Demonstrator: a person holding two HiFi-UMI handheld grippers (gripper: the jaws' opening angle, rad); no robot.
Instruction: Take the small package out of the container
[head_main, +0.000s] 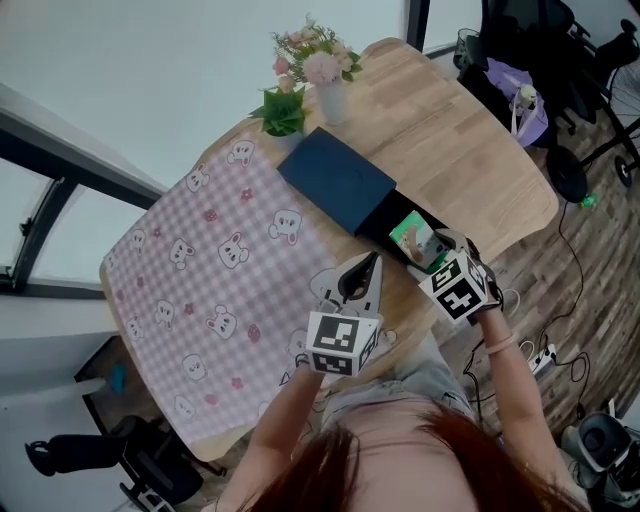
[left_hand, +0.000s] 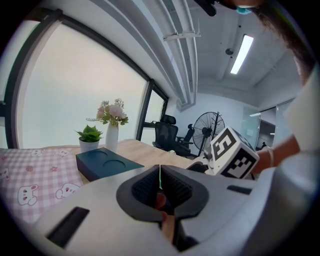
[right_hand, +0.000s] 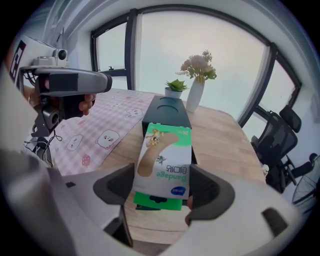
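Observation:
The small package (right_hand: 165, 155), a green and white bandage box, sits between the jaws of my right gripper (right_hand: 164, 189), which is shut on it. In the head view the package (head_main: 413, 238) is at the open near end of the dark blue container (head_main: 338, 183), over its black drawer, with my right gripper (head_main: 437, 252) around it. My left gripper (head_main: 361, 278) hovers over the table just left of it, jaws shut and holding nothing. The left gripper view shows its shut jaws, the left gripper (left_hand: 160, 181), and the container (left_hand: 106, 163) beyond.
A pink checked cloth (head_main: 215, 270) covers the left half of the wooden table (head_main: 470, 150). A vase of flowers (head_main: 326, 88) and a small potted plant (head_main: 284, 112) stand behind the container. The table edge is close on the right, with office chairs (head_main: 545, 60) past it.

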